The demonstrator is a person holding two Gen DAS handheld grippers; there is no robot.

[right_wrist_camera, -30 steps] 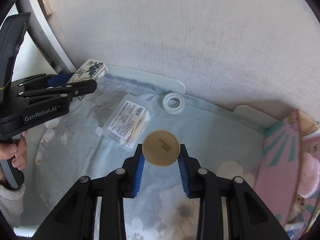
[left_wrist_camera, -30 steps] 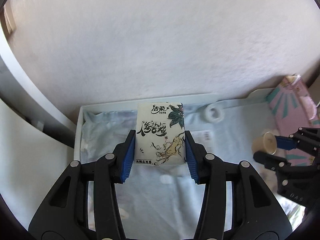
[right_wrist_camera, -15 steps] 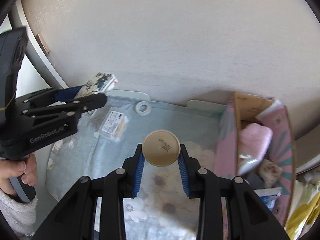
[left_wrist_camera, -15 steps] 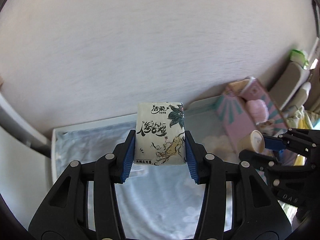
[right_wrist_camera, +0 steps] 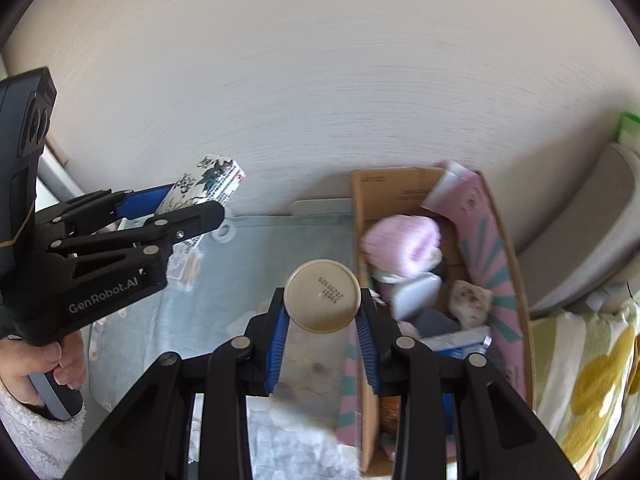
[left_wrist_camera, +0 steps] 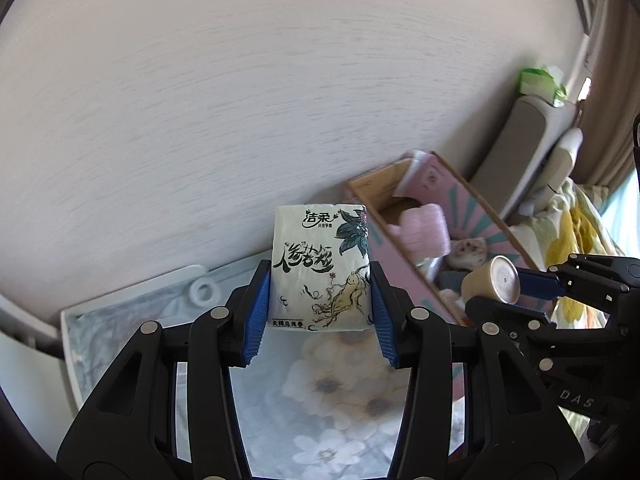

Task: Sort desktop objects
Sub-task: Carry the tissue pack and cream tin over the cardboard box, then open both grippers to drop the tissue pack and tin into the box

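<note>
My left gripper is shut on a white tissue pack with ink drawings, held above the flowered blue cloth. It also shows in the right wrist view. My right gripper is shut on a small beige cup, bottom towards the camera, held beside the left wall of the pink cardboard box. The cup also shows in the left wrist view. The box holds a pink cloth item, a small plush and other things.
A white tape ring and a clear packet lie on the cloth near the wall. A grey chair and a yellow-patterned bedspread are right of the box. The wall stands close behind.
Both grippers have swung right with their loads. The pink box has come into fuller view, and the cup is now beside its left wall.
</note>
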